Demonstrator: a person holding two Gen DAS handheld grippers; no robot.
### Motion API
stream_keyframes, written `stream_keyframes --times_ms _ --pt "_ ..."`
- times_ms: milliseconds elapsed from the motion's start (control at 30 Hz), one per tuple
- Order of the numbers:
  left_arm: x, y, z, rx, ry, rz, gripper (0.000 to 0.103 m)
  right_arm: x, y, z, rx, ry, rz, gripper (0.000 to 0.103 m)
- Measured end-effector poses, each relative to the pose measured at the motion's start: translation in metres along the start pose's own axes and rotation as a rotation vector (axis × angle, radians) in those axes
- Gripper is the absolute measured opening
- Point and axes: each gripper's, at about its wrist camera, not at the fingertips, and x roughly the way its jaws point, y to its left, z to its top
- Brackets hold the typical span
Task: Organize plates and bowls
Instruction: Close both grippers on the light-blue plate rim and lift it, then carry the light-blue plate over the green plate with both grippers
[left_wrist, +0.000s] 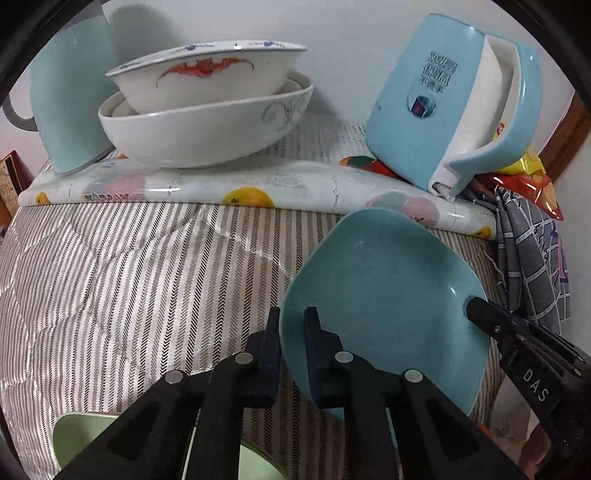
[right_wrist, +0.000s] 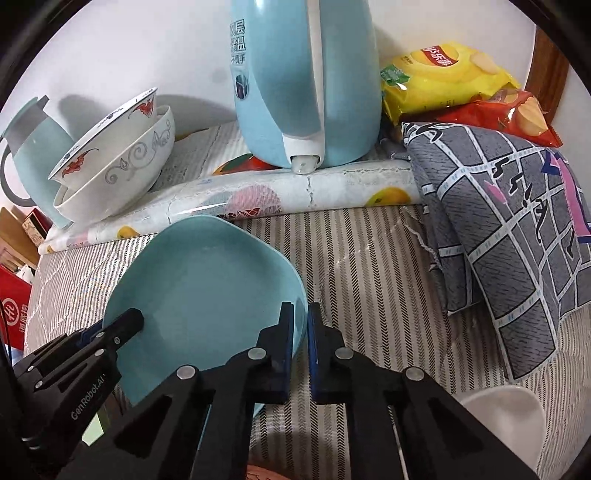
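A light blue squarish plate (left_wrist: 384, 291) is held just above the striped cloth between both grippers. My left gripper (left_wrist: 291, 325) is shut on its left rim, one finger inside and one outside. My right gripper (right_wrist: 301, 321) is shut on its right rim (right_wrist: 207, 280) the same way; it shows in the left wrist view (left_wrist: 476, 306) at the plate's right edge. At the back, a white bowl with red bat motifs (left_wrist: 207, 74) sits tilted inside a larger white bowl with grey scrolls (left_wrist: 199, 133); both also show in the right wrist view (right_wrist: 110, 162).
A light blue kettle (left_wrist: 450, 99) stands back right on a fruit-print mat (left_wrist: 221, 184). A second pale blue jug (left_wrist: 70, 99) is back left. Snack bags (right_wrist: 443, 74) and a grey folded cloth (right_wrist: 509, 206) lie right. A green plate (left_wrist: 81, 439) and a white dish (right_wrist: 506, 421) sit near.
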Motion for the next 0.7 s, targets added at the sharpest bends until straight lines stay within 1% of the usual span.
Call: stream_keyframes --times_ms 300,600,700 --pt "-0.033 -0.002 0.001 0.01 -0.044 -0.005 0.012 -0.03 0.002 -0.001 -0.013 -0.054 0.014 0.006" --pt "-0.076 -0.001 -0.014 0.027 -0.087 -0.019 0.012 -0.073 0.006 -0.017 -0.012 -0.109 0.014 0.007" --pt "-0.088 -0.001 -0.022 0.026 -0.096 -0.027 0.012 -0.081 0.008 -0.024 -0.001 -0.106 0.012 0.007"
